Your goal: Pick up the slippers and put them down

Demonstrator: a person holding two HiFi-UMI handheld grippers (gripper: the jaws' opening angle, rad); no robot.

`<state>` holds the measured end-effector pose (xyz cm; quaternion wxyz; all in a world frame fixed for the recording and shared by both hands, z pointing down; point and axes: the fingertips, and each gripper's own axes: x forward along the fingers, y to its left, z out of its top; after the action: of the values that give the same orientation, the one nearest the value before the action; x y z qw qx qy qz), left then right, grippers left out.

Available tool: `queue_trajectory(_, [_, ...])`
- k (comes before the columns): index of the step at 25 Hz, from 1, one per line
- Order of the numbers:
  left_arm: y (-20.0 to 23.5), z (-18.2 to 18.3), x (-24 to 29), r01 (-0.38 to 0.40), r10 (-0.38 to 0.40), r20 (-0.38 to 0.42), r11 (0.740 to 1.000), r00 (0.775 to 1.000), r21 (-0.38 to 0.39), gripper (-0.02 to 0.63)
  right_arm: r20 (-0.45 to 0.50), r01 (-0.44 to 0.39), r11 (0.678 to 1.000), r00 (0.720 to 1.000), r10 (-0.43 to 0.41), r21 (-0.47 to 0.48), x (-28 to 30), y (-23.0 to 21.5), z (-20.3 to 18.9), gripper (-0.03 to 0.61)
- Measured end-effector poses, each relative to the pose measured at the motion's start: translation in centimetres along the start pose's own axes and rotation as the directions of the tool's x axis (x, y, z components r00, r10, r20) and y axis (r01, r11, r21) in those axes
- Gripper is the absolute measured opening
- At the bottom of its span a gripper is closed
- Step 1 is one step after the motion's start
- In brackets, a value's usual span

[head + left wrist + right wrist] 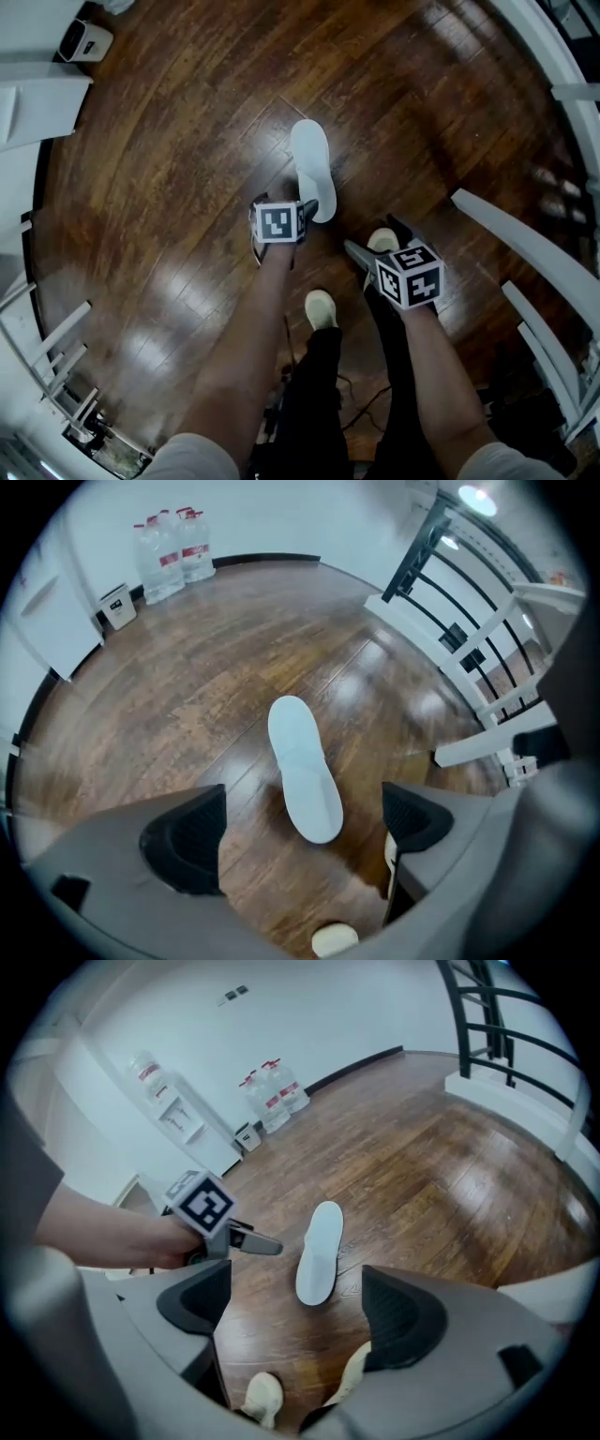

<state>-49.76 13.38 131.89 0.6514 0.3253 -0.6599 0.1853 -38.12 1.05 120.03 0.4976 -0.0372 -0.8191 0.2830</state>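
One white slipper (312,169) lies on the dark brown wood floor (169,187). It is in the middle of the head view, a little above the centre. It is long and flat, with round ends. One end is wider than the other, and it gets a bit thinner near the middle. It is plain white all over, with a faint line across it in the left gripper view. I cannot tell if its top or its bottom faces up. The floor is shiny and shows bright spots of light.

The left tongs (281,202) hang just below the slipper in the head view and point down at the floor. Their jaws stand wide and hold nothing. In the left gripper view the slipper shows on the floor between the two dark pads, and the pads do not touch it.

The right tongs (375,238) are at the lower right of the slipper, a bit apart from it. Their jaws stand wide too and hold nothing.

The person's two cream shoes (321,309) stand on the floor below the tongs. A white railing (525,246) runs down the right side of the head view. Big water bottles (173,550) stand by the far wall at the upper left of the left gripper view.
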Motion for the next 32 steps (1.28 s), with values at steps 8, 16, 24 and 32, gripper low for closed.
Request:
queue_trajectory(8, [-4.8, -4.7, -25.0, 0.090, -0.097, 0.099, 0.993, 0.990, 0.071, 0.520, -0.096, -0.037, 0.987, 0.995, 0.022, -0.155, -18.6, 11.3, -1.4, 0.453])
queue_trajectory(16, [-13.1, -9.9, -52.5, 0.108, -0.172, 0.160, 0.932, 0.972, 0.346, 0.520, 0.098, 0.106, 0.990, 0.990, -0.097, -0.091, -45.3, 23.0, -0.1, 0.424])
queue_trajectory(24, [-27.4, -13.9, -72.7, 0.253, -0.422, 0.184, 0.780, 0.888, 0.572, 0.520, 0.318, 0.247, 0.964, 0.910, -0.265, 0.096, -66.6, 30.0, -7.9, 0.416])
queue_trajectory(32, [-39.6, -19.5, -79.7, 0.287, -0.508, 0.200, 0.722, 0.838, 0.630, 0.520, 0.465, 0.353, 0.892, 0.763, -0.450, 0.284, -84.6, 28.2, -19.0, 0.394])
